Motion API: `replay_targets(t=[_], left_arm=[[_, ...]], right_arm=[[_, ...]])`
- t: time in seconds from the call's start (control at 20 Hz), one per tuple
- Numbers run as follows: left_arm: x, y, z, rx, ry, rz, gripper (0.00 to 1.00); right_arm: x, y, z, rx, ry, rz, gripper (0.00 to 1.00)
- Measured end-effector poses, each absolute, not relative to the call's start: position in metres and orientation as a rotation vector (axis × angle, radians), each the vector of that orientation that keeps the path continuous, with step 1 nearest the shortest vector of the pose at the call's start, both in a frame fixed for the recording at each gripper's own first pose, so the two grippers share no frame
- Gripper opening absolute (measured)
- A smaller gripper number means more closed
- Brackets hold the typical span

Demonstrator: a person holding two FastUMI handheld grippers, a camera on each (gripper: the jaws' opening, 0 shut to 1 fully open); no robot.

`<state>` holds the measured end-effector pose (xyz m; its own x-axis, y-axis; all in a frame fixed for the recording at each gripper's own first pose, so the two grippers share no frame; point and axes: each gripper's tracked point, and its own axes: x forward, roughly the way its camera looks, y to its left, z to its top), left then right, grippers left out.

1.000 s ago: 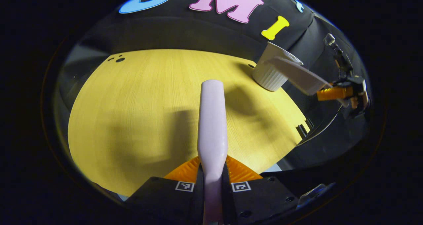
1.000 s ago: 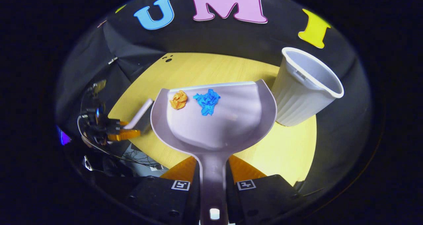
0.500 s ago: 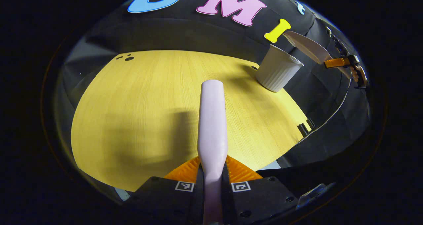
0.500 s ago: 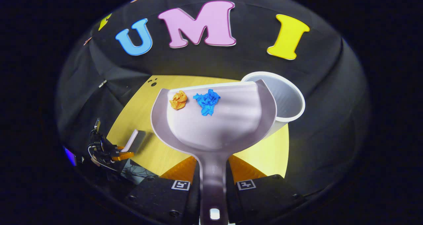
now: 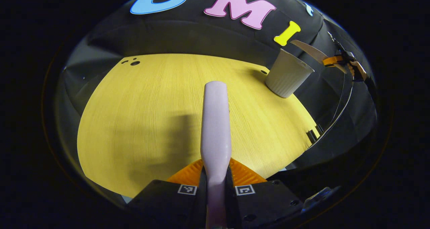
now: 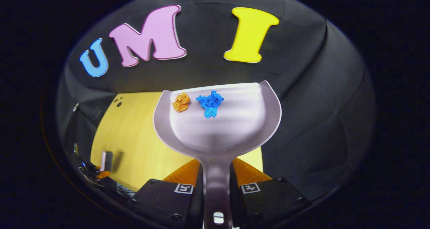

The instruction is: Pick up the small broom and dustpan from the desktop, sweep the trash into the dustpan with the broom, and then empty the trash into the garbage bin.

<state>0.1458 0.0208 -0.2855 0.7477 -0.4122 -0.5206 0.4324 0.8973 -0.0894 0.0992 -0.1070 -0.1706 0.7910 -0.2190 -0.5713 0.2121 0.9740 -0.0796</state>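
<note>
Dustpan (image 6: 218, 121): held up in the air by its handle, in the right gripper view. Long axis runs straight away from the camera, handle near, open lip at the far end, twd the booth wall. Pan sits abt level, scoop side up. In the left gripper view it shows far off at upper right (image 5: 307, 50), above and just right of the bin's rim.
Trash: orange paper wad (image 6: 181, 102) and blue paper wad (image 6: 210, 103) lie side by side in the pan, near the far lip, orange to the left, not touching.
Right gripper (image 6: 216, 175): both fingers clenched on the dustpan handle, one each side. Seen from afar in the left gripper view (image 5: 336, 59) with a hand (image 5: 356, 70) behind it.
Broom (image 5: 216, 121): only its pale handle shows; long axis points fwd along the fingers, rounded tip away from the camera, over the tabletop. Bristle end not seen.
Left gripper (image 5: 216, 170): fingers closed on the broom handle, both sides pressing. Small and far at lower left in the right gripper view (image 6: 100, 172), handle sticking up from it.
Garbage bin (image 5: 288, 75): pale ribbed cup-shaped bin, upright near the table's far right edge.
Table (image 5: 144, 114): yellow wood-grain top; small dark holes at far left corner.
</note>
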Motion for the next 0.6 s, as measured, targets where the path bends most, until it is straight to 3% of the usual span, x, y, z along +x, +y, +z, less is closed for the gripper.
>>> replay_targets(t=[0.55, 0.6], left_arm=[[0.19, 0.013, -0.249, 0.049, 0.534, -0.454, 0.27], [0.191, 0.01, -0.247, 0.052, 0.531, -0.46, 0.27]], right_arm=[[0.081, -0.151, -0.162, -0.483, 0.669, -0.487, 0.36], [0.082, -0.152, -0.161, -0.511, 0.661, -0.498, 0.41]])
